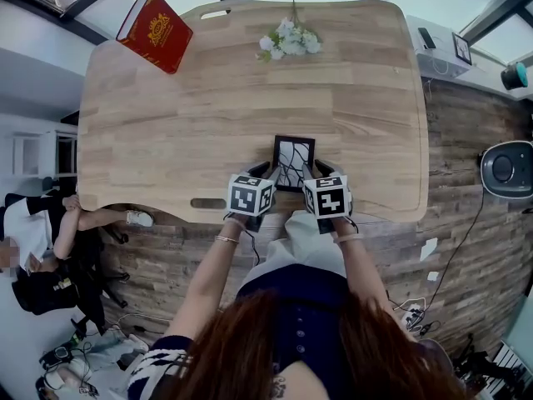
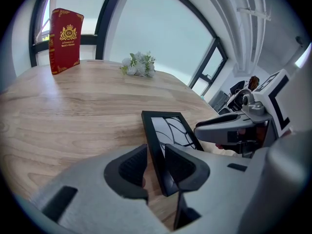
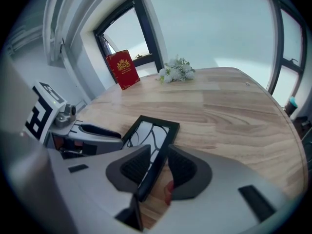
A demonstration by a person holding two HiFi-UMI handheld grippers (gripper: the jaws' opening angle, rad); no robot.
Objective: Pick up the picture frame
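Left gripper (image 2: 155, 165) was clamped on the left side rail of the picture frame (image 2: 168, 129), its two dark pads set on either side of the black moulding with only a sliver of wood grain showing beside one pad. Our right gripper (image 3: 159, 167) was closed the same way on the opposite rail, so the frame sat pinched between the two of us, one gripper per side. We judged that this was why we held it so: a grip on both rails shares the weight, keeps the frame from swinging, and leaves most of the glass with its branching black pattern untouched. The frame lay at the near middle of the wooden surface (image 1: 166, 123), close to its near edge and within easy reach of both arms. We could not tell whether its far end was touching the surface or already clear of it. A red book (image 1: 156, 30) stood at the far left and a small bunch of white flowers (image 1: 289, 40) lay at the far middle, both well apart from the frame, so a straight lift looked free of obstacles. We reckoned the grasp was made and the raise was the step in hand.
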